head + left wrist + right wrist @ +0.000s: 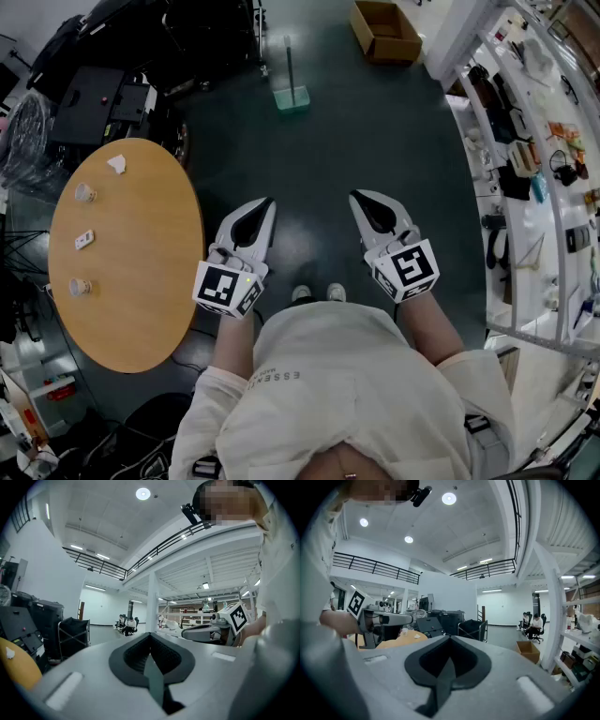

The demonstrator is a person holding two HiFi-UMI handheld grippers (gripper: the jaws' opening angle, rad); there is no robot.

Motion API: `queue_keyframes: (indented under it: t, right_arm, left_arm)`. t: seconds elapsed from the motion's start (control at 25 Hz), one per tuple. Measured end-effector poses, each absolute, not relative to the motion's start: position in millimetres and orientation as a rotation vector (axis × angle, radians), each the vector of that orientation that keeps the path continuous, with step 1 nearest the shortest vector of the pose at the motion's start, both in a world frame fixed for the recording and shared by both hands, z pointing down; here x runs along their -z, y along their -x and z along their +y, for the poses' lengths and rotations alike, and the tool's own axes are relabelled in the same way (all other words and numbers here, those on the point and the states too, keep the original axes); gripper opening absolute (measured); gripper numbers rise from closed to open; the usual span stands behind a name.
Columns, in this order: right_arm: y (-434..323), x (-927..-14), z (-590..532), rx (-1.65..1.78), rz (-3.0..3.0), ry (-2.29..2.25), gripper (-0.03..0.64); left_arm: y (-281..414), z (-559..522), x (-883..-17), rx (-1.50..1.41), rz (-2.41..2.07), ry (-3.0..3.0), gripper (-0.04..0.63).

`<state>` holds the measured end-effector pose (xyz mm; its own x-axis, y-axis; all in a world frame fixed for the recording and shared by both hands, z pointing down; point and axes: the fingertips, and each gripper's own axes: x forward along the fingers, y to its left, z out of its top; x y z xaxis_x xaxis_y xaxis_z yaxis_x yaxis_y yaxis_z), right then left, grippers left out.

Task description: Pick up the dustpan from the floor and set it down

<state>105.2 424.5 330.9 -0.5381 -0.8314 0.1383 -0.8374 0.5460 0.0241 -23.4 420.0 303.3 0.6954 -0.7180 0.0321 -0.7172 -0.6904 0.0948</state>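
The dustpan is pale green with a thin upright handle. It stands on the dark floor far ahead, at the top middle of the head view. My left gripper and right gripper are held side by side at waist height, pointing forward and well short of the dustpan. Both have their jaws together with nothing between them. In the left gripper view, the left gripper looks level across the hall, with the right gripper beside it. The right gripper view shows the right gripper shut, with the left gripper at its left. Neither gripper view shows the dustpan.
A round wooden table with a few small white items stands close on the left. Black equipment sits behind it. An open cardboard box lies beyond the dustpan. White shelves line the right side. My shoes are below the grippers.
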Motion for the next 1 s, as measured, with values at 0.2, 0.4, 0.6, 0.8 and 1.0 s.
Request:
queue_keyframes:
  t: [0.2,0.4,0.6,0.8,1.0]
  right_arm:
    - [-101.9,-332.8,421.4,-0.079,-2.643,-1.437,-0.011]
    - [-107.4,-330.4,416.3,-0.137,-2.668,-1.473,-0.011]
    - [-101.4,-331.1,411.6,-0.123,-2.651,-1.476,-0.009]
    - [-92.6,-342.4,400.4,-0.157,-2.624,-1.486,-0.009]
    - [-78.8,-359.7,374.6,-0.243,-2.563,-1.547,-0.009]
  left_arm:
    - [27.6,417.7,-305.3,0.017,-1.188,-2.798,0.018]
    - [30.8,414.3,-304.6,0.043,-1.187,-2.795,0.018]
    - [40.2,408.0,-308.1,0.041,-1.2,-2.783,0.018]
    - [57.6,399.8,-316.3,0.041,-1.222,-2.767,0.018]
    - [97.9,379.1,-321.8,0.053,-1.267,-2.726,0.018]
